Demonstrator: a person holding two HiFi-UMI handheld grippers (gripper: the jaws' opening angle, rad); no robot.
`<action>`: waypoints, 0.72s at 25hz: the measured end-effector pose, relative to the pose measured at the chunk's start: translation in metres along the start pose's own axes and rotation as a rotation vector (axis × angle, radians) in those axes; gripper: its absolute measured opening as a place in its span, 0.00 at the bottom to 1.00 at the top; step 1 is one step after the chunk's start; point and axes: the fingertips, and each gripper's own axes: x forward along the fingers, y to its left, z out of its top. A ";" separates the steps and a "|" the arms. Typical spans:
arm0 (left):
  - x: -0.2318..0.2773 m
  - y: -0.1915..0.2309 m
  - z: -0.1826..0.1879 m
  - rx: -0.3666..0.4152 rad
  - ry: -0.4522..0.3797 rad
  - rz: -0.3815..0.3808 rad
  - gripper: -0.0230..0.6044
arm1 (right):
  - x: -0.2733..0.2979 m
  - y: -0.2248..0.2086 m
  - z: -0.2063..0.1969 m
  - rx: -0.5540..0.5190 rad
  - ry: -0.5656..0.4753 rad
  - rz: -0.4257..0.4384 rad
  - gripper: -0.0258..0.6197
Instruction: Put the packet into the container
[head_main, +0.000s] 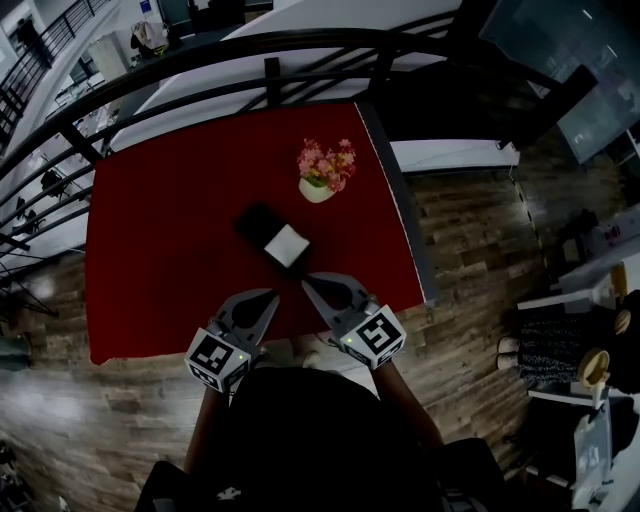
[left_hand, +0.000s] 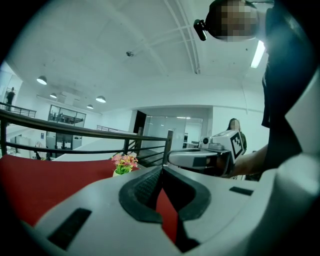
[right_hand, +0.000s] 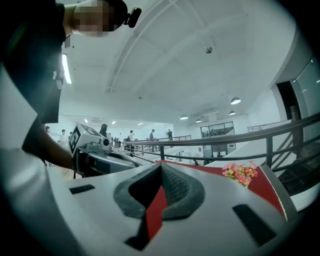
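Note:
A white packet lies against the near end of a dark container in the middle of the red table; I cannot tell whether it rests inside or on top. Both grippers hover over the table's near edge, short of the packet. My left gripper is shut with nothing between its jaws. My right gripper is also shut and empty. Each gripper shows in the other's view, the right gripper body and the left gripper body. Neither gripper view shows the packet or the container.
A small white pot of pink flowers stands behind the container. A black railing runs along the table's far side. Wooden floor lies to the right, with shelving and clutter at the far right.

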 end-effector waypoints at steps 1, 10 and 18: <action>-0.001 -0.007 -0.001 0.001 -0.001 0.000 0.05 | -0.006 0.003 -0.001 -0.001 -0.001 -0.001 0.07; -0.012 -0.050 0.000 0.017 -0.021 0.032 0.05 | -0.048 0.024 0.003 -0.022 -0.045 0.015 0.07; -0.024 -0.071 -0.006 0.003 -0.003 0.060 0.05 | -0.062 0.034 -0.004 0.008 -0.054 0.034 0.07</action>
